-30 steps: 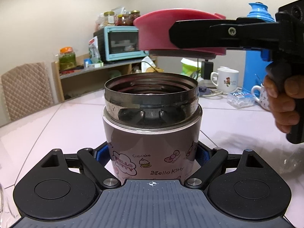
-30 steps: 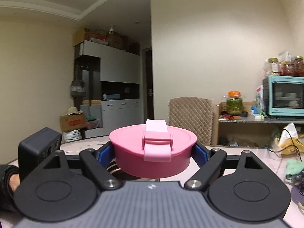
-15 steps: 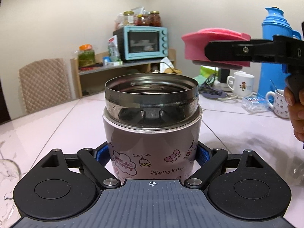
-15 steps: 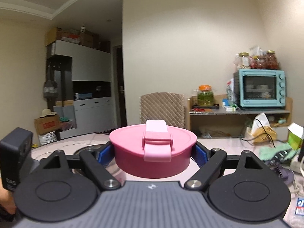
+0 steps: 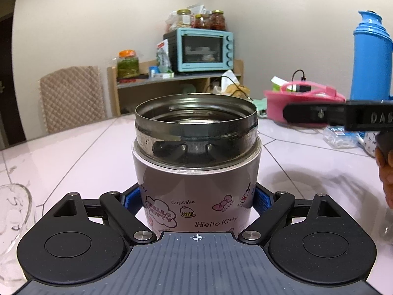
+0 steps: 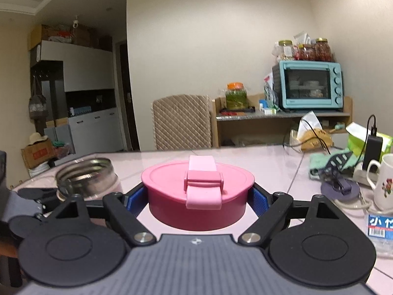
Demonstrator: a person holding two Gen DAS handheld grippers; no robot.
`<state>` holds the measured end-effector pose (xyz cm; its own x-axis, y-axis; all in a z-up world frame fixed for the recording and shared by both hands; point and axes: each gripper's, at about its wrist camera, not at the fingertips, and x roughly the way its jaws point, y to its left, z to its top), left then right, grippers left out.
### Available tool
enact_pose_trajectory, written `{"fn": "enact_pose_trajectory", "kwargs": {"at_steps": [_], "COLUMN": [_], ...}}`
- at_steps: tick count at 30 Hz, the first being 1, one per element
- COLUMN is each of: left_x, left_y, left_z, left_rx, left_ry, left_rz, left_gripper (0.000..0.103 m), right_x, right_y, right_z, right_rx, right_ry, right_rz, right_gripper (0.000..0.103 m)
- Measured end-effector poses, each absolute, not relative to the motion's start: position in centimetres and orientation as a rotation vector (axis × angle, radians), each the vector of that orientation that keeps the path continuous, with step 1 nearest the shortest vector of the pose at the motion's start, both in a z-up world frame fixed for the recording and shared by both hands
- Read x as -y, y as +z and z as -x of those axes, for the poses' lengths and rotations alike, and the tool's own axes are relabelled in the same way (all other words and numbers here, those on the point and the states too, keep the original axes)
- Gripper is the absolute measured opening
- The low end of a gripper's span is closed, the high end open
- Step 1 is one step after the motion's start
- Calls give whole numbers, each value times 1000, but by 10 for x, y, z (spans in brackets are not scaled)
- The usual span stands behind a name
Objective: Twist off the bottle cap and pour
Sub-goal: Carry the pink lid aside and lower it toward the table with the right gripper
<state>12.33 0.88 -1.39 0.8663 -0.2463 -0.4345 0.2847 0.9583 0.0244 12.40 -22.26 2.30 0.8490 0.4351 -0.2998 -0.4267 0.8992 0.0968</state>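
Insulated food jar stands upright on the pale tiled table, mouth open, cap already off. Left gripper is clamped on the lower body of the jar, blue pads pressing the printed wall on both sides. Right gripper is closed around the pink cap, pads against its side wall; from the left wrist view the cap sits off to the right of the jar and low, close over the table, though contact with the surface cannot be confirmed. Handling estimate: jar is rigid steel, smooth and probably a little slippery under the pads; likely fairly heavy if filled, and a liquid surface seems to show inside the neck, level unclear. A grip low on the body keeps the threaded rim free for pouring, but the weight would sit above the pads when tipped, so a firm squeeze and a slow tilt seem advisable. Cap is light stiff plastic, best held across its round side wall as now. Appearance: jar body pinkish-grey with cartoon print, bows and a cupcake; wide bare metal neck with thread ridges. Cap is deep pink, flat-topped, with a paler pink flip latch across the middle. A clear glass stands at the left edge, a likely pour target.
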Motion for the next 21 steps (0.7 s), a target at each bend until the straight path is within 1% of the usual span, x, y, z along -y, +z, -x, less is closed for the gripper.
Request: {"fn": "enact_pose_trajectory", "kwargs": {"at_steps": [21], "left_x": [-6], "left_y": [-7], "left_z": [-123], "left_rx": [-475], "left_ry": [-223], "left_rz": [-71], "left_gripper": [91], "right_x": [209], "right_y": [-5], "right_z": [-133], "right_rx": [-460], "right_ry": [427], "right_rz": [13], "right_gripper": [85]}}
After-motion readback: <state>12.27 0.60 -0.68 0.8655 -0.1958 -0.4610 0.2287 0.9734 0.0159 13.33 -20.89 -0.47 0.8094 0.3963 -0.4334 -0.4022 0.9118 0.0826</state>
